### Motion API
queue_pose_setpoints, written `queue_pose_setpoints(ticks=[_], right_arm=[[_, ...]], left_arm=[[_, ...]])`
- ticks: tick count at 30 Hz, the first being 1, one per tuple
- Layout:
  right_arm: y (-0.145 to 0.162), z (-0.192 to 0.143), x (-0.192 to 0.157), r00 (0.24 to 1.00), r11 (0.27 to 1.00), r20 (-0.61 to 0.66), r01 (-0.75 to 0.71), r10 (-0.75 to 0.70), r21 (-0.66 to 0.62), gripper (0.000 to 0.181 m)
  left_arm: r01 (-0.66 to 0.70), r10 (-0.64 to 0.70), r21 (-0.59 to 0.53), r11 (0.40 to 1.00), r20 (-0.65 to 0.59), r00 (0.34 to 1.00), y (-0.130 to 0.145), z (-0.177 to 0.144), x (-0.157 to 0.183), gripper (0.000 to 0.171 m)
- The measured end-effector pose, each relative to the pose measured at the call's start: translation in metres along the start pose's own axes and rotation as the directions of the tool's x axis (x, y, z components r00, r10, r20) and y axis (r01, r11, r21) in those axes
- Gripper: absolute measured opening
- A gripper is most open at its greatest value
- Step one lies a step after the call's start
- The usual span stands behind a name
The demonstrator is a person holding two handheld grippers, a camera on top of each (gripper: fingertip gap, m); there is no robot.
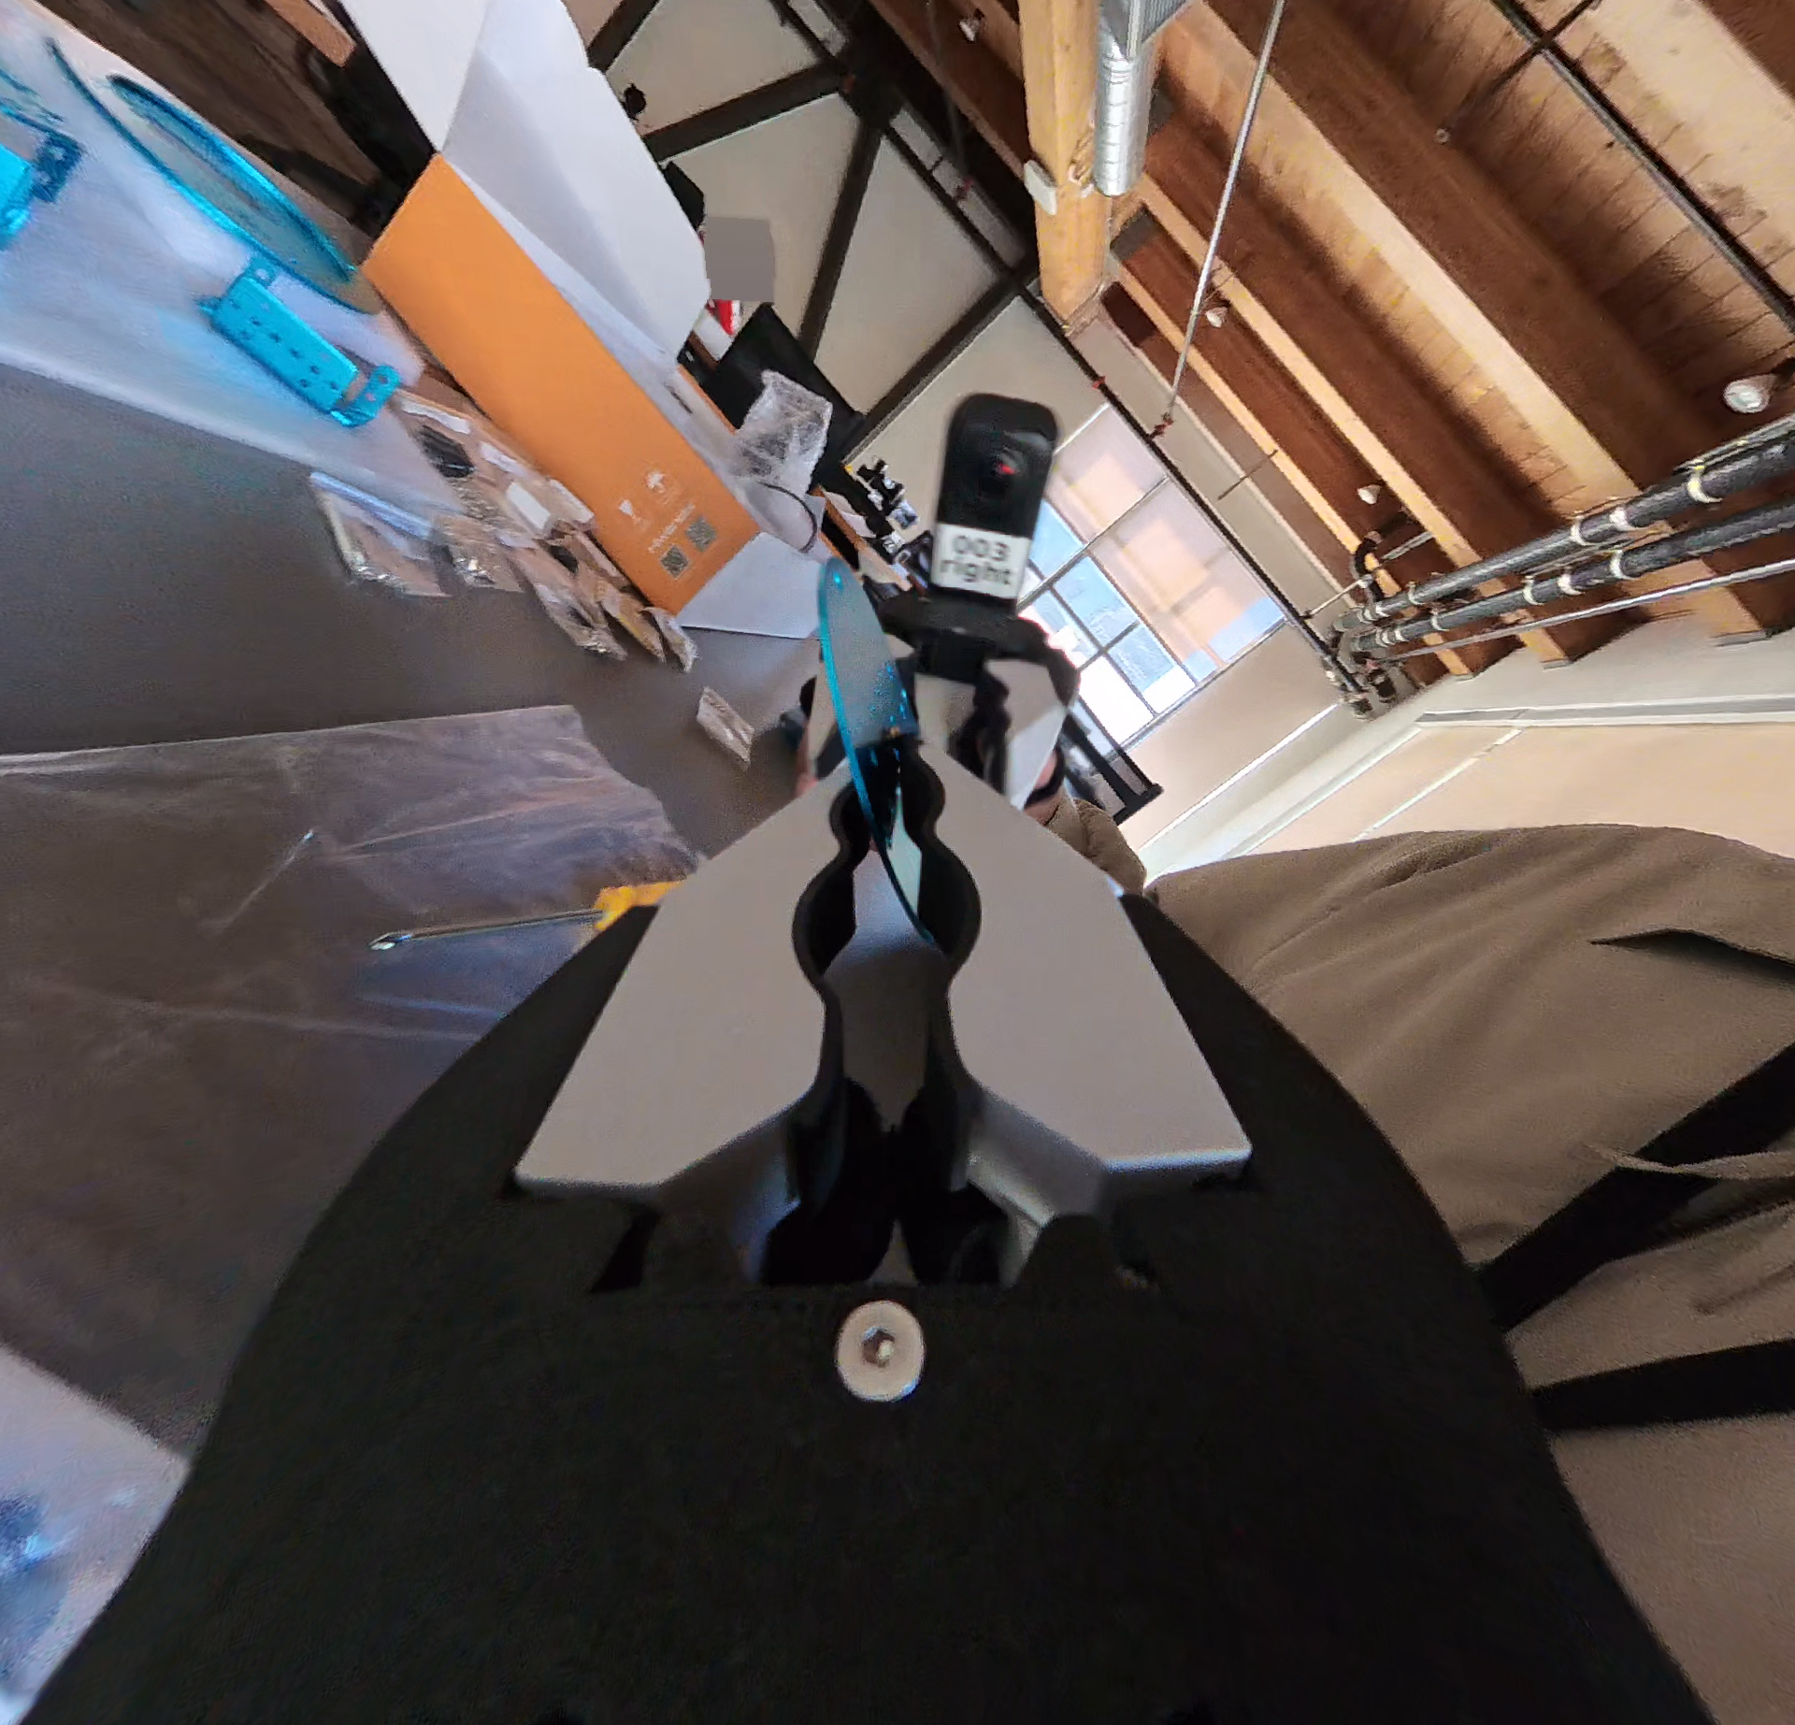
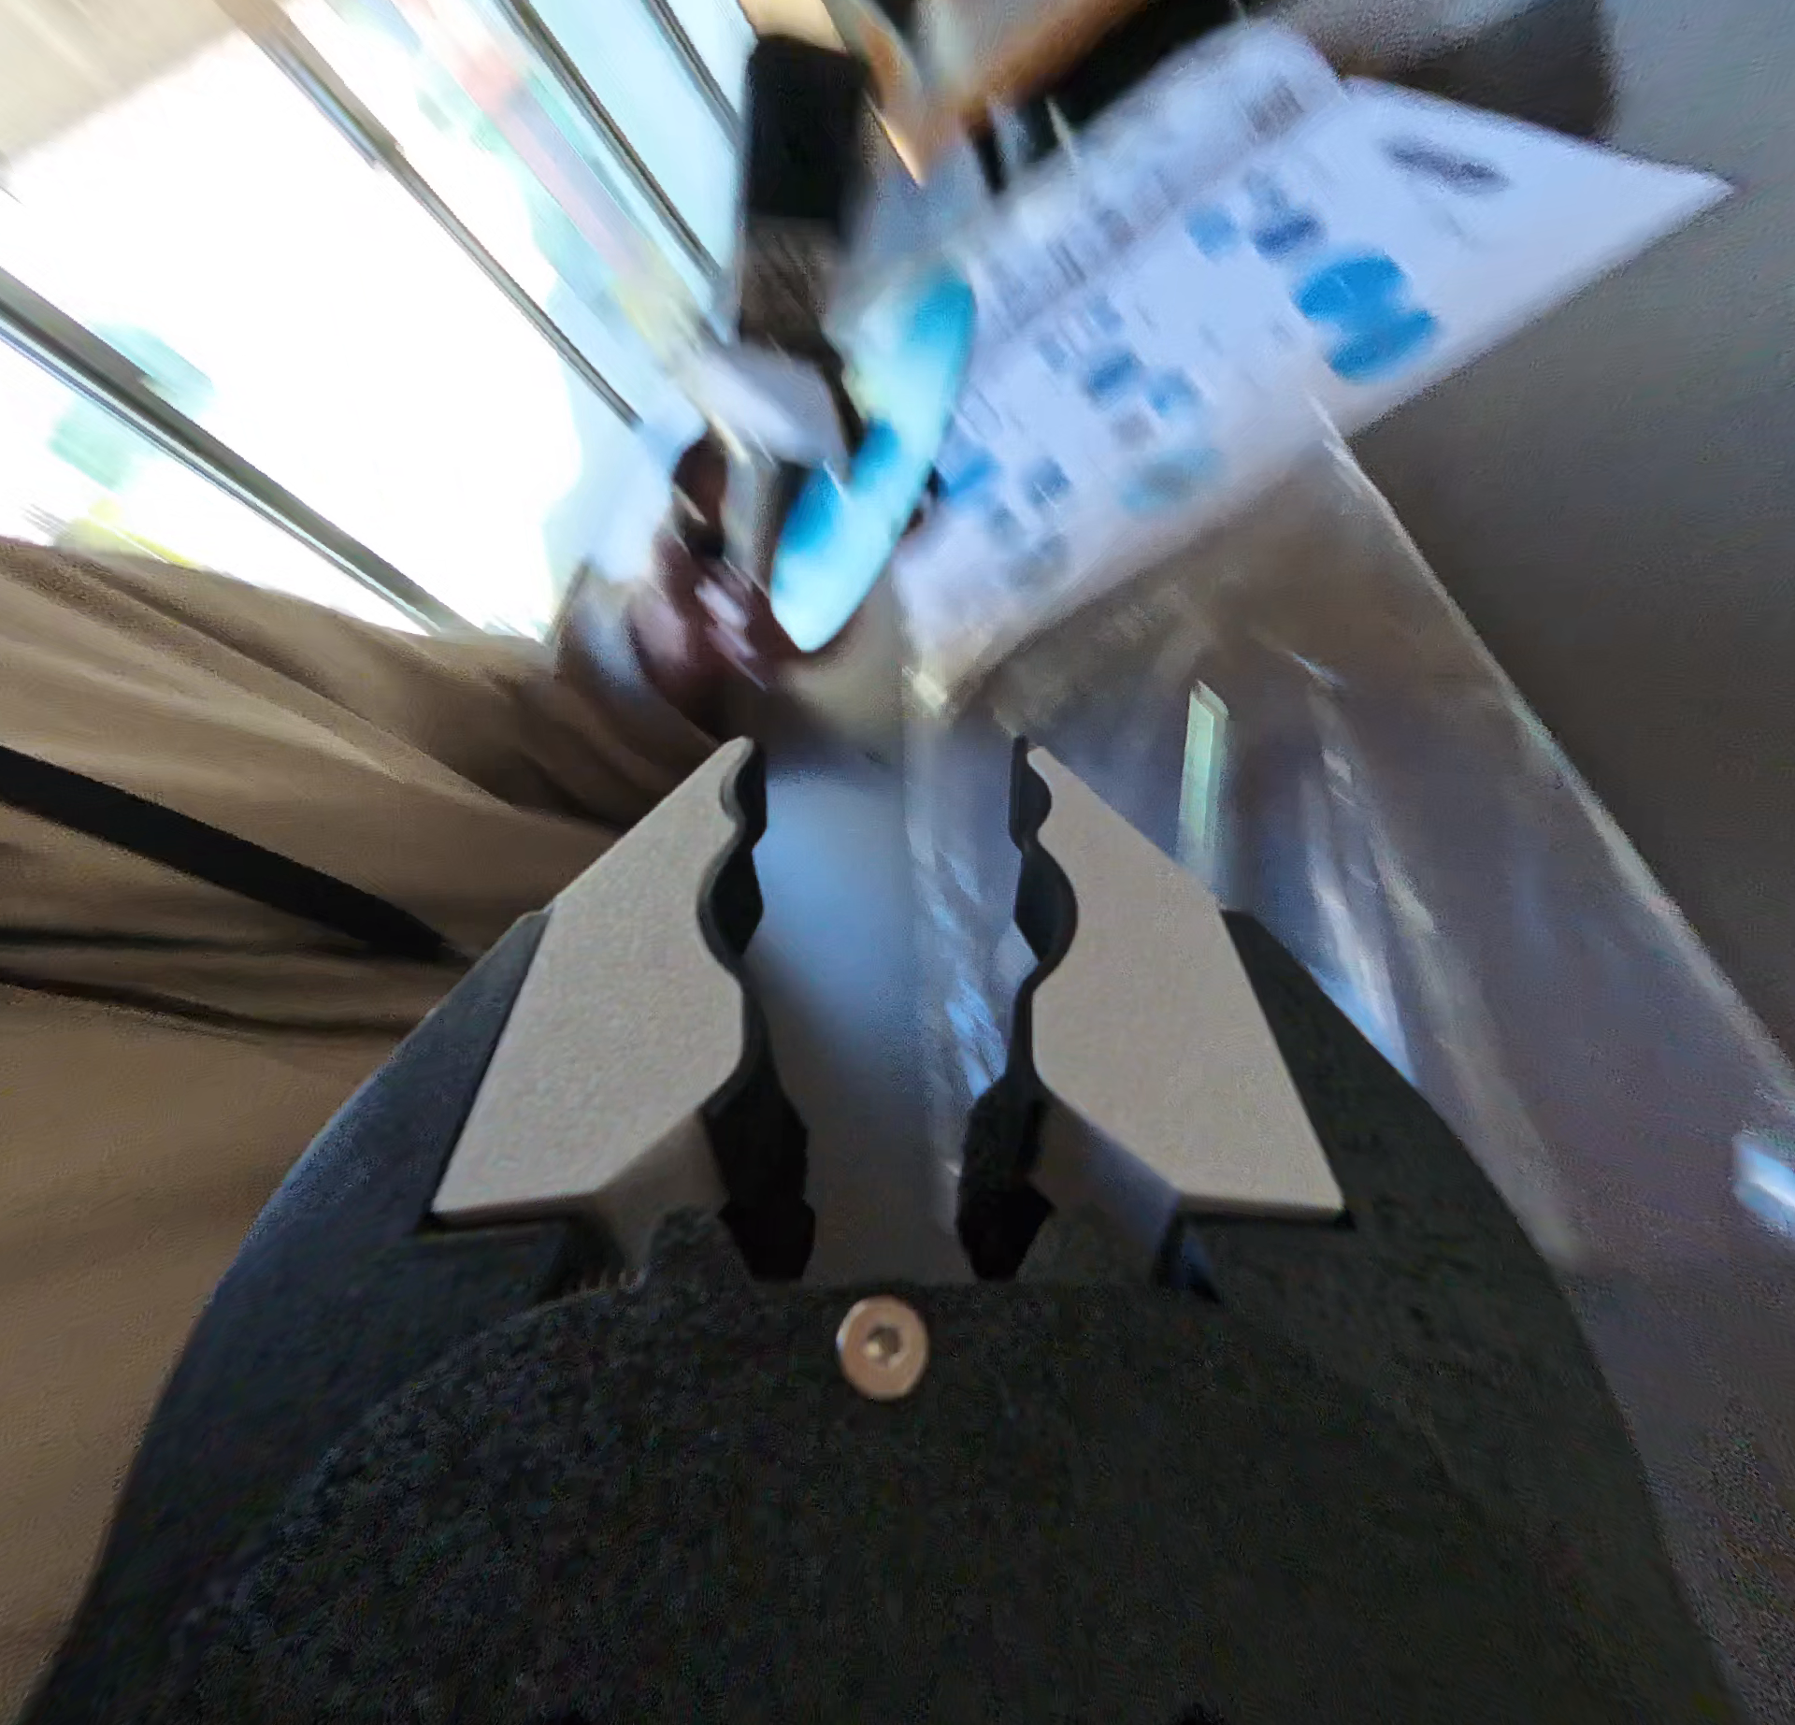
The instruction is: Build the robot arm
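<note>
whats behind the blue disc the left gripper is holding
Right behind the blue disc is the right gripper with its camera. The disc's edge hides part of that gripper's near finger, so any contact cannot be seen.

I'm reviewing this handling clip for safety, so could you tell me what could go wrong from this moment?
The left gripper pinches the blue disc only near its edge, so it could swivel or slip out. The right gripper stands open close by, while its view is smeared with motion blur, so it might knock the disc. If dropped, the disc could land on the clear plastic sheet near the screwdriver.
</note>
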State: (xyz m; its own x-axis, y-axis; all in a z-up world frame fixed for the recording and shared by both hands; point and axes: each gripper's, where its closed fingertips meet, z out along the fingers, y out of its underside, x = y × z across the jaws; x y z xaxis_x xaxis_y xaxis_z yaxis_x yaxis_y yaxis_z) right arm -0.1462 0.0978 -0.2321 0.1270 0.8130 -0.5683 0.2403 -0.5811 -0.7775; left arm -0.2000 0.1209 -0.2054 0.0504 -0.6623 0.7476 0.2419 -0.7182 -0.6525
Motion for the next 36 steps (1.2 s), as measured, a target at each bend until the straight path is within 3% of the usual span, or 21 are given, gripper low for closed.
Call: queue_pose_setpoints(ticks=[2,5,9,13,21,24,30,36], right_arm=[[-0.028,-0.001,-0.013,0.965,0.971,0.192,-0.207,0.181,0.124,0.053],[-0.029,0.013,-0.014,0.895,0.931,0.317,-0.356,0.313,0.087,0.048],[-0.033,0.020,-0.020,0.801,0.875,0.458,-0.474,0.385,0.094,0.021],[-0.024,0.026,-0.006,0.825,0.869,0.398,-0.480,0.401,0.121,0.007],[-0.016,0.027,0.012,0.825,0.828,0.339,-0.529,0.452,0.186,0.006],[-0.013,0.024,0.017,0.830,0.827,0.320,-0.529,0.456,0.193,0.005],[-0.008,0.022,0.021,0.842,0.833,0.289,-0.518,0.455,0.197,0.005],[-0.012,0.017,0.018,0.791,0.790,0.374,-0.579,0.484,0.203,0.008]], left_arm=[[-0.014,0.014,-0.015,1.000,-0.034,0.999,0.001,0.006,0.006,0.004],[-0.069,0.067,-0.038,0.997,-0.051,0.996,0.005,0.014,0.013,0.004],[-0.088,0.085,-0.071,0.994,-0.044,0.995,0.013,0.020,0.011,0.005],[-0.077,0.075,-0.092,0.993,-0.021,0.997,0.019,0.020,0.001,0.006],[-0.002,0.003,-0.051,0.999,0.018,1.000,0.020,0.017,-0.021,0.013],[0.016,-0.016,-0.030,0.999,0.008,1.000,0.024,0.016,-0.021,0.001],[0.076,-0.074,-0.045,0.996,0.049,0.996,0.026,0.020,-0.024,0.001],[0.192,-0.192,-0.024,0.981,0.020,0.981,0.023,0.021,-0.021,0.001]])
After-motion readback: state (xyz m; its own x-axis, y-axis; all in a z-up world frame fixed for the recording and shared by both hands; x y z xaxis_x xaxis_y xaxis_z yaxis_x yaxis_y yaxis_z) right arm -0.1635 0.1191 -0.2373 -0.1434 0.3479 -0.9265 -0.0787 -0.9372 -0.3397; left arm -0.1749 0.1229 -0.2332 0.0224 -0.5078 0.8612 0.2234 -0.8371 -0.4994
